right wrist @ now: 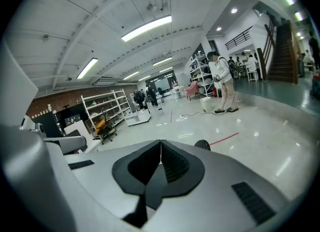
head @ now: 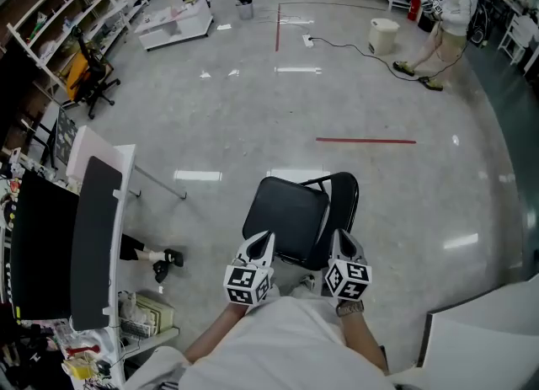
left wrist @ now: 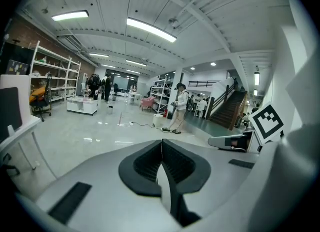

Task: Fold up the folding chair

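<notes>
A black folding chair (head: 290,211) stood unfolded on a shiny grey floor (head: 253,110), directly in front of the person. The left gripper (head: 263,241) and the right gripper (head: 339,241) were held close to its near side, each with its jaws pressed together and holding nothing.
</notes>
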{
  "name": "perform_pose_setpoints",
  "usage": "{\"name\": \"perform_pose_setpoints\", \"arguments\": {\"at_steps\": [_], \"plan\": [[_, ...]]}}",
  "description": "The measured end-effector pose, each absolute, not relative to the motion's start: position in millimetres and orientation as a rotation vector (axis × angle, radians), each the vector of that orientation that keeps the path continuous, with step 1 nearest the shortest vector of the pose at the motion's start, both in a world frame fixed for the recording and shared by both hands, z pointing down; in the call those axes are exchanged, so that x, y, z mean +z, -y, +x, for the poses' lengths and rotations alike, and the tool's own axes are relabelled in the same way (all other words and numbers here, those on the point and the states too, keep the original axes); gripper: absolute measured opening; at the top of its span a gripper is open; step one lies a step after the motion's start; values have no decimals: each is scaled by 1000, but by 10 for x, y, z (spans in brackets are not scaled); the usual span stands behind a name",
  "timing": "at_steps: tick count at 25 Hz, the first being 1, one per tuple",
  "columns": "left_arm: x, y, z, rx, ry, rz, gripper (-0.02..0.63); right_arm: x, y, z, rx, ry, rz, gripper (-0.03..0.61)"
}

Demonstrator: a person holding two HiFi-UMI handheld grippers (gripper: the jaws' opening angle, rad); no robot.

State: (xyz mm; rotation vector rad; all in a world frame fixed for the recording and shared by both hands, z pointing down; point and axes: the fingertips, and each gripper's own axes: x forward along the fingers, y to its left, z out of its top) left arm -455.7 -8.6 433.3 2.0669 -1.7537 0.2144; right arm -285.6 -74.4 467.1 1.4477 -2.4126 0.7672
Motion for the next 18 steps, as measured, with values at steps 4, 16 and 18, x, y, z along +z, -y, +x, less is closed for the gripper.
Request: {"name": "perform_pose_setpoints", "arguments": {"at_steps": [4, 16, 18], "plan": [[4437, 186, -4581, 229, 1714, 2070, 12, 4752, 818, -2806, 791, 2373, 1483, 5], [4791, 594, -5177, 251, 1511, 2135, 12, 5013, 825, -3157, 824, 2156, 1646, 6], [4812, 687, -5347, 250, 1477, 2155, 12, 5049, 775, -3191, 828, 2091, 1683, 6]]}}
